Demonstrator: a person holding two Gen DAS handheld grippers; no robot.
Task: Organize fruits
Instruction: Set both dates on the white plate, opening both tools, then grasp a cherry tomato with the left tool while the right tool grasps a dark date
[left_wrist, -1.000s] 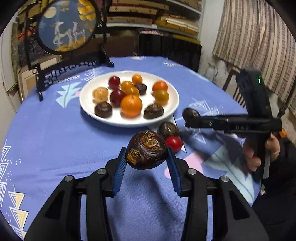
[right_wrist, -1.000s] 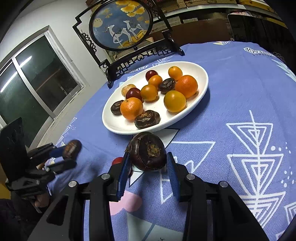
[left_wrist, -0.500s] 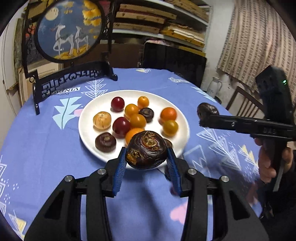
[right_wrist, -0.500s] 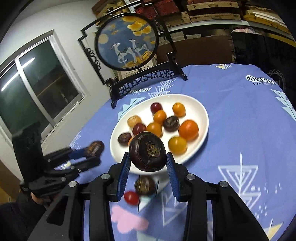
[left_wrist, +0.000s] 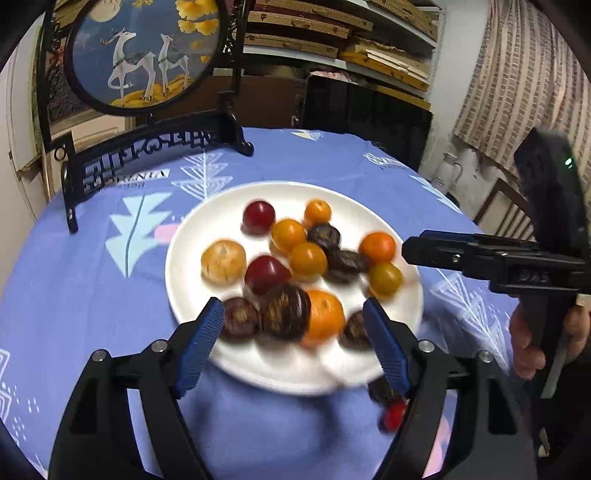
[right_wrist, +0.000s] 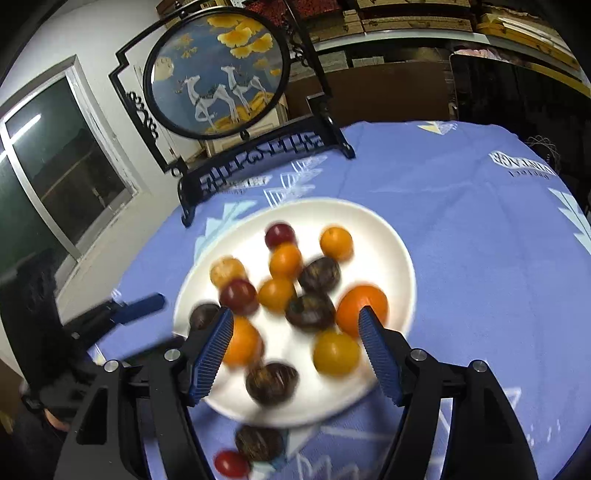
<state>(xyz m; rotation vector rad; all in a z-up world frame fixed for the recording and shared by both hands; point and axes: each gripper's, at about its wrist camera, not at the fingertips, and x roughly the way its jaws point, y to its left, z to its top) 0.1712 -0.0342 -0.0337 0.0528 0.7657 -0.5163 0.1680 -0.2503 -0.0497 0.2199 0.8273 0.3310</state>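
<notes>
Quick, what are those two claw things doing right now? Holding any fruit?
Left gripper: open, holding nothing, above the white plate.
Right gripper: open, holding nothing, also over the plate.

Both tools are black plastic, each finger lined with a ribbed blue pad (left_wrist: 201, 345) and pinned by silver screws. The right gripper (left_wrist: 413, 249) carries a small green light, and a bare hand (left_wrist: 532, 347) grips its handle.

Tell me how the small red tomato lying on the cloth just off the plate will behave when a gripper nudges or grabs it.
The small red tomato looks round and smooth, so a nudge would probably roll it across the tablecloth. Its glossy skin may slip between ribbed pads unless squeezed centrally. It lies close beside a dark water chestnut, which might block or deflect it.
</notes>
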